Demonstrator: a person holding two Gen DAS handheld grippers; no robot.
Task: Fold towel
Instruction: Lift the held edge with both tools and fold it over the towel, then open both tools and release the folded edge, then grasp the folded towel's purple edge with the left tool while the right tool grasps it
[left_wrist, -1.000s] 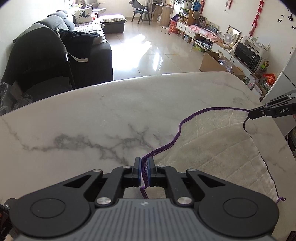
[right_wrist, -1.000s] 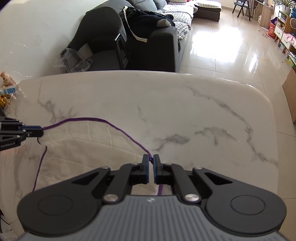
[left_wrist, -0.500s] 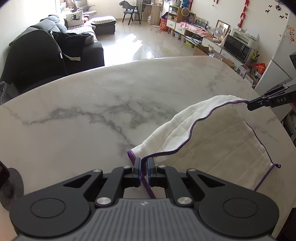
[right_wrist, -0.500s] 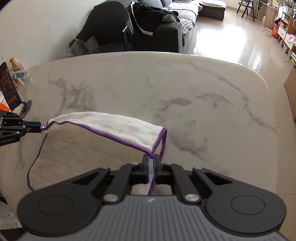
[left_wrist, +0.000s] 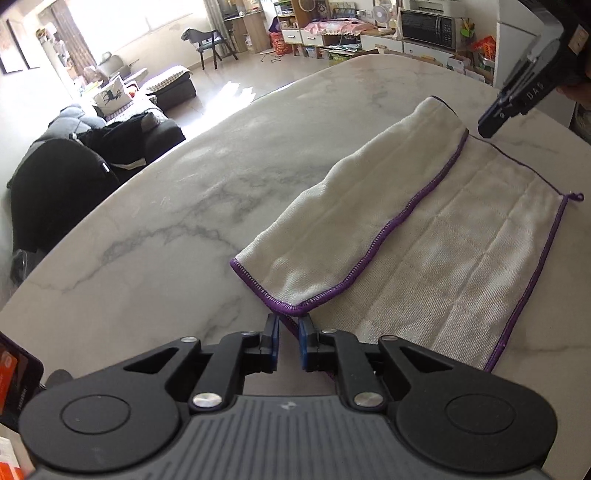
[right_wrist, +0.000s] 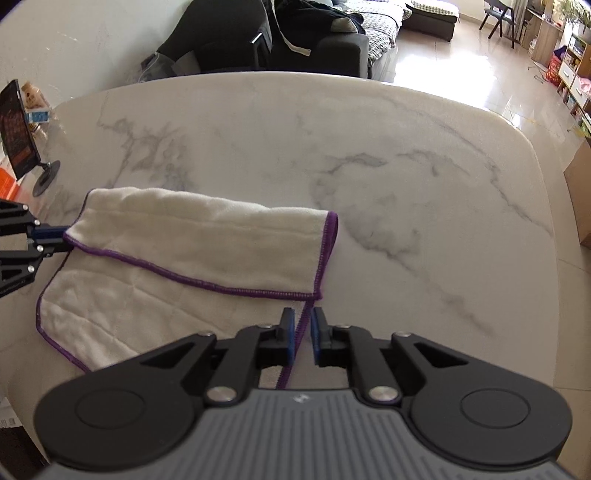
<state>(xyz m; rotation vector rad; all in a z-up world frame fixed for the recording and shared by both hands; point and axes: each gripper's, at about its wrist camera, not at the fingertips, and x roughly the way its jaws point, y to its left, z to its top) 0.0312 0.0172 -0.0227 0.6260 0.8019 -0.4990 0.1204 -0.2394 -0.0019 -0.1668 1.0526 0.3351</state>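
A white towel (left_wrist: 443, 251) with a purple hem lies on the marble table (left_wrist: 166, 229). Its far strip is folded back over the rest, and the folded hem runs across the middle of the towel (right_wrist: 207, 243). My left gripper (left_wrist: 289, 325) is open, and the folded corner lies just ahead of its tips. My right gripper (right_wrist: 300, 321) is also open, just behind the other folded corner, with the lower layer's hem showing in the gap. Each gripper appears in the other's view: the right gripper (left_wrist: 491, 125) and the left gripper (right_wrist: 51, 236) at opposite ends of the fold.
A phone on a small stand (right_wrist: 16, 129) sits at the table's left end, beside an orange box (right_wrist: 7, 184). The table's rounded edge (right_wrist: 546, 206) drops to tiled floor on the right. A dark sofa (right_wrist: 295, 40) stands beyond the far edge.
Both grippers drew the towel's far hem back over the towel toward me, laid it down as a fold, then opened and let go of the corners.
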